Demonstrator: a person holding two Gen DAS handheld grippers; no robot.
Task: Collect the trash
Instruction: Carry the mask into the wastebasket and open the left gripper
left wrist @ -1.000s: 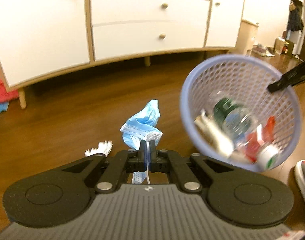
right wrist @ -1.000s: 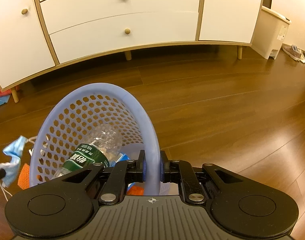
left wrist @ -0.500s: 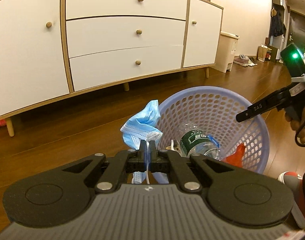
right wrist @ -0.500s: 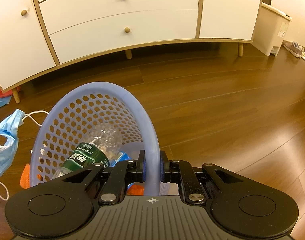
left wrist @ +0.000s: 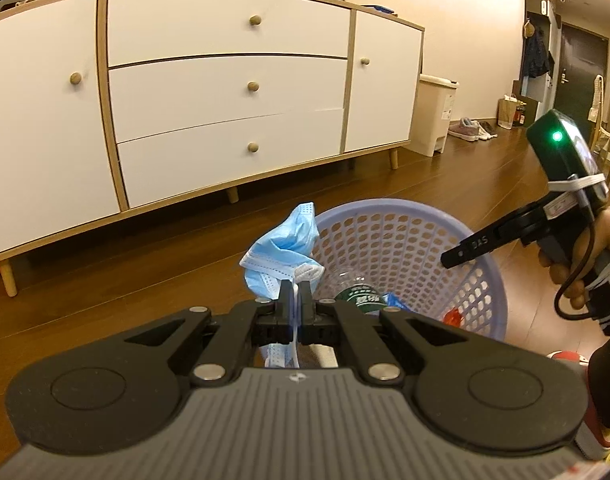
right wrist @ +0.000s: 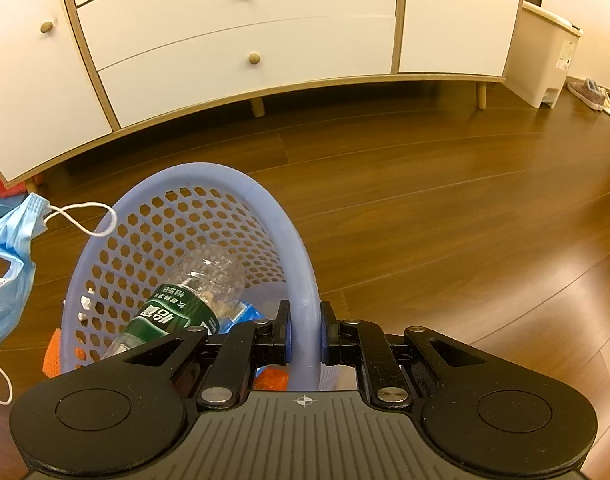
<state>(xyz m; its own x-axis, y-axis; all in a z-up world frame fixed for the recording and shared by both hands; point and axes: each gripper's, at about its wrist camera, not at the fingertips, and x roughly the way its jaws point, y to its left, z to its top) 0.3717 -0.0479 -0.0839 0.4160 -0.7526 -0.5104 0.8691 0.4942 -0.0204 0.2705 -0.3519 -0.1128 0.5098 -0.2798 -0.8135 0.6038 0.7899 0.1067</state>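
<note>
Trash collection, mid-drop: your left gripper (left wrist: 293,294) has its jaws closed narrow on a crumpled blue face mask (left wrist: 283,254), pinching it low so the bulk stands above the fingertips and one white ear loop (right wrist: 87,218) swings free. The mask hangs at the left edge of the lavender basket (left wrist: 489,280), just beside the rim and, by the look of it, not yet fully over the opening; the right wrist view shows it to the left of the basket wall.

Further right, inside the basket, lie a clear plastic bottle (right wrist: 189,296) with a green label, a blue wrapper and some orange-red scraps (left wrist: 452,315), so earlier pieces appear already gathered.

At the right edge of the basket, your right gripper (right wrist: 303,330) is clamped on the rim, one finger inside and one outside. That grip seems meant to carry the basket and tip its mouth toward the mask, sparing your left hand a long reach. Your right hand (left wrist: 585,256) wraps the tool's handle.

Beyond, a white sideboard (left wrist: 225,92) stands on the wooden floor (right wrist: 445,200). The next move likely calls for shifting the mask rightward past the rim before letting go; the trailing loop could snag on the lattice.
</note>
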